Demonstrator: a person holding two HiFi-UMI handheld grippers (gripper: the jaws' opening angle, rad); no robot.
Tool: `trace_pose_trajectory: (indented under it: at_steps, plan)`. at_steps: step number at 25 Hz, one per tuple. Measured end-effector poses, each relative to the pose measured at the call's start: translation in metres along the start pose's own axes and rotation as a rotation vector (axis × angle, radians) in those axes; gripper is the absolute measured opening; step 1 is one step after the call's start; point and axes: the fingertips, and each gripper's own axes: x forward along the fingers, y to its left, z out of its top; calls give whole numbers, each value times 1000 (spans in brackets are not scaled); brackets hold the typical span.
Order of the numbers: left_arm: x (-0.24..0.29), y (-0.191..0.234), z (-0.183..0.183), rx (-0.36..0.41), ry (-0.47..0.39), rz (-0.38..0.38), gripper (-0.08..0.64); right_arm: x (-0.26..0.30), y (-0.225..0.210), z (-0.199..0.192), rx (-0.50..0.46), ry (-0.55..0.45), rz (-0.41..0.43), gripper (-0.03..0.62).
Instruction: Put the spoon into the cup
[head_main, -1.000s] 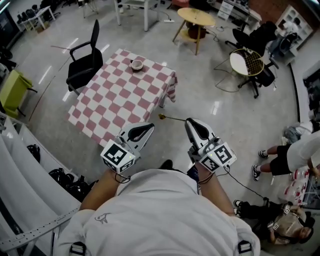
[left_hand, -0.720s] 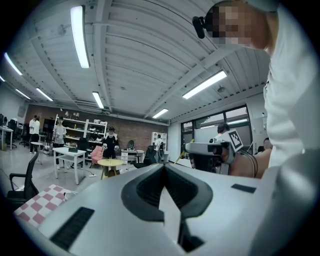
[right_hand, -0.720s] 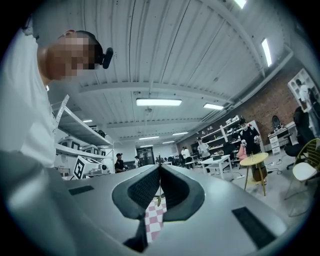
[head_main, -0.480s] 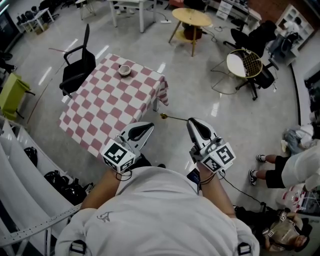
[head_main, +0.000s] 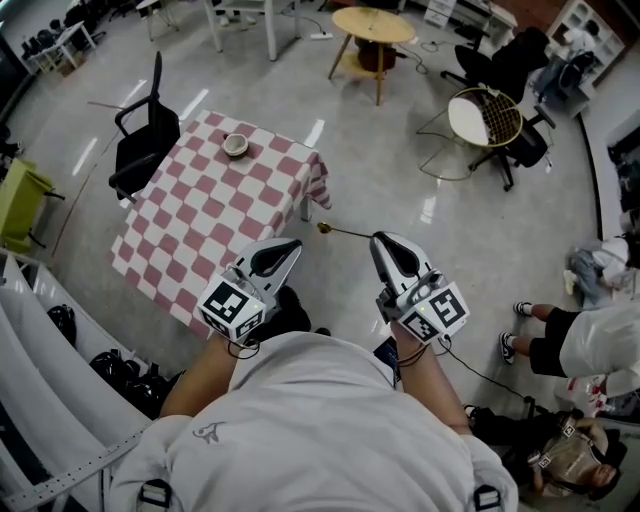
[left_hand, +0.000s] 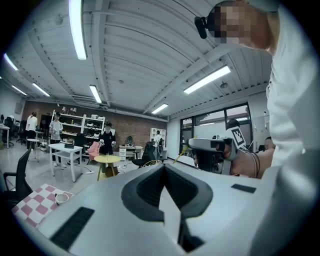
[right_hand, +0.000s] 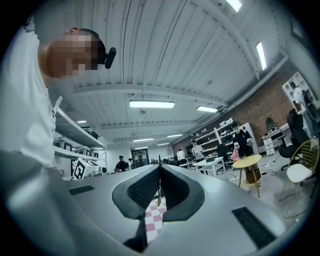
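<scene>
Spoon: slim gold-coloured metal spoon (head_main: 340, 232), handle end nipped in the right gripper (head_main: 385, 243), bowl end pointing out to the left; in the air over the grey floor (head_main: 400, 170), just off the table's near corner, well apart from the cup.
Right gripper: clenched on the spoon – thin shaft (right_hand: 159, 196) pinched between the 2 closed pads in the right gripper view (right_hand: 159, 169).
Left gripper: grey-and-black left gripper (head_main: 285, 247) with jaws pressed together, nothing between them (left_hand: 163, 167); level with the right gripper, a gap between the 2.
Cup: small white round cup (head_main: 235, 145), upright on the far part of the table; also seen low at the left of the left gripper view (left_hand: 62, 198).
Table: square table under a red-and-white checked cloth (head_main: 200, 220) – only the cup on it.
Chair: black office chair (head_main: 140, 150) just beside the table's far left edge.
Beyond: round wooden table (head_main: 372, 25) near the top of the head view.
</scene>
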Motion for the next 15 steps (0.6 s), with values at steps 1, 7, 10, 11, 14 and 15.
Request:
trace_pose_trajectory:
  at_steps: [1, 7, 10, 11, 14, 15]
  plan:
    - [2, 4, 1, -1, -3, 3, 14, 4, -4, 0, 4, -2, 1, 34]
    - [9, 41, 0, -7, -1, 27, 14, 36, -18, -1, 3, 5, 19, 34]
    - [12, 67, 2, -7, -2, 42, 14, 61, -32, -3, 9, 2, 26, 34]
    - [14, 76, 2, -8, 0, 44, 14, 70, -36, -3, 11, 2, 29, 34]
    - [20, 100, 3, -8, 12, 42, 14, 101, -47, -5, 14, 9, 46, 34]
    - [22, 108, 4, -6, 15, 39, 14, 112, -50, -5, 15, 12, 52, 34]
